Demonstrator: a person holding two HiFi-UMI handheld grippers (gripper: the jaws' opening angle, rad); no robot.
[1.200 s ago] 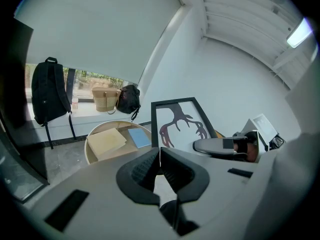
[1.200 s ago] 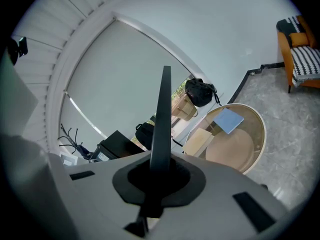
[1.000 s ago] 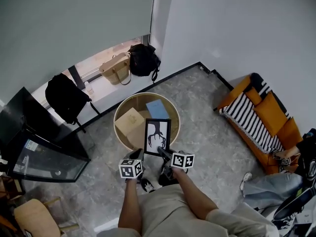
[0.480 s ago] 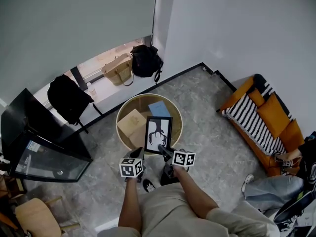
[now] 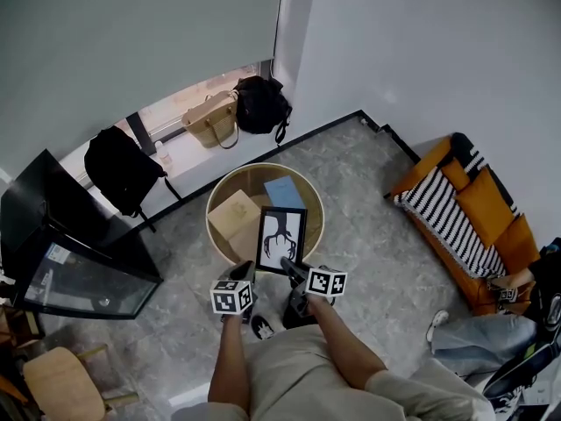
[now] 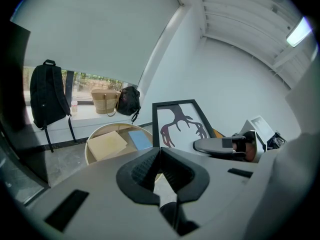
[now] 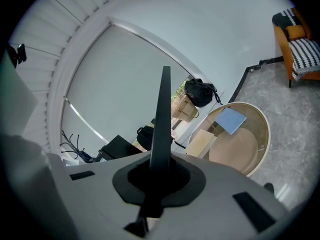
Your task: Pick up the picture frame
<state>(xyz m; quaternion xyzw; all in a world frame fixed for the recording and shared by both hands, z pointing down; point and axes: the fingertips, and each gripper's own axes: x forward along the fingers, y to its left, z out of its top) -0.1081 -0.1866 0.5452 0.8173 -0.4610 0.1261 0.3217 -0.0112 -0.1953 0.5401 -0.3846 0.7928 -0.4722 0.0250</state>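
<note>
Soft, even, cool-ish light all over, hardly any shadows. Brightest bits: the window strip [image 6: 84, 79] far out ahead of the left gripper [image 6: 159, 153], and a ceiling light [image 6: 301, 31] glaring high to its right. Gripper views are heavy fisheye with black corners. The picture frame [image 7: 161, 114] in the right gripper [image 7: 159, 171] is just a dark silhouette.

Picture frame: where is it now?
In the head view's centre, the picture frame stands upright in the right gripper's jaws, at the round table's near edge.

Picture frame [image 5: 280, 239] over round table [image 5: 254, 179] near edge, box [image 5: 233, 216] left of booklet [image 5: 282, 191] on it
</note>
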